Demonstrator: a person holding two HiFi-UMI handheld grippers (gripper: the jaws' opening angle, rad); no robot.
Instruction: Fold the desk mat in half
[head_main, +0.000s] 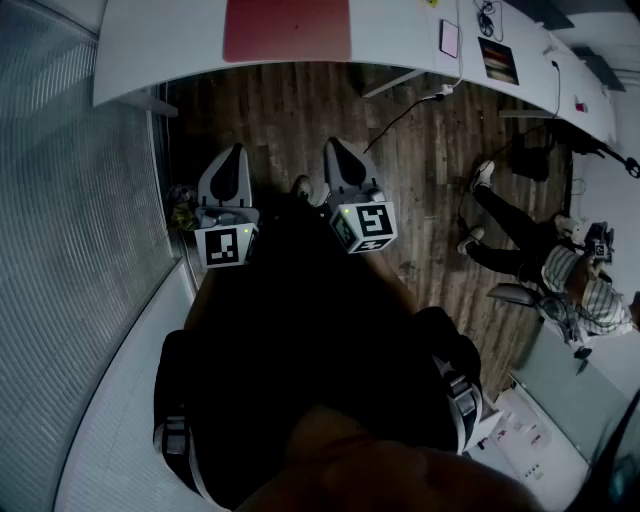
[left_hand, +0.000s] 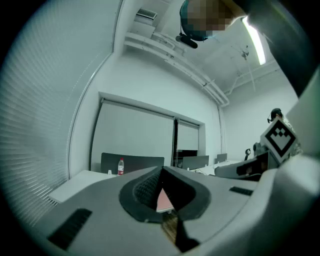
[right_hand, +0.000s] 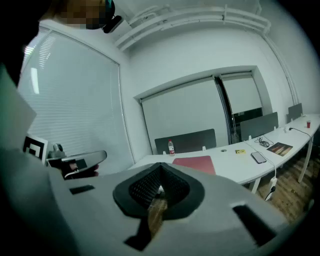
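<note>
The left tool (head_main: 235, 150) has its jaws brought fully together, tip against tip, with nothing clamped between them. In the left gripper view the left tool (left_hand: 161, 170) points roughly level across the room, and only a sliver of pink mat and wooden floor shows through the slot under the meeting tips. The right tool (head_main: 335, 148) is likewise closed on nothing. In the right gripper view the right tool (right_hand: 160, 169) tilts a little downward, with bare wood visible through the gap below its pads. Both tools hang side by side close to the person's body, over the wooden floor (head_main: 300, 110) and well apart from the white counter (head_main: 160, 50). Neither touches anything.

The desk mat (head_main: 287, 30) is a red rectangle lying flat and unfolded on the counter, straight ahead of the two tools. Its near edge runs parallel to the counter's front edge. The top of the head view cuts off its far side, so its long axis cannot be told there. In the right gripper view the desk mat (right_hand: 195, 164) looks wider along the counter than deep. A phone (head_main: 449, 38) lies on the counter to the right of the mat, apart from it.
</note>
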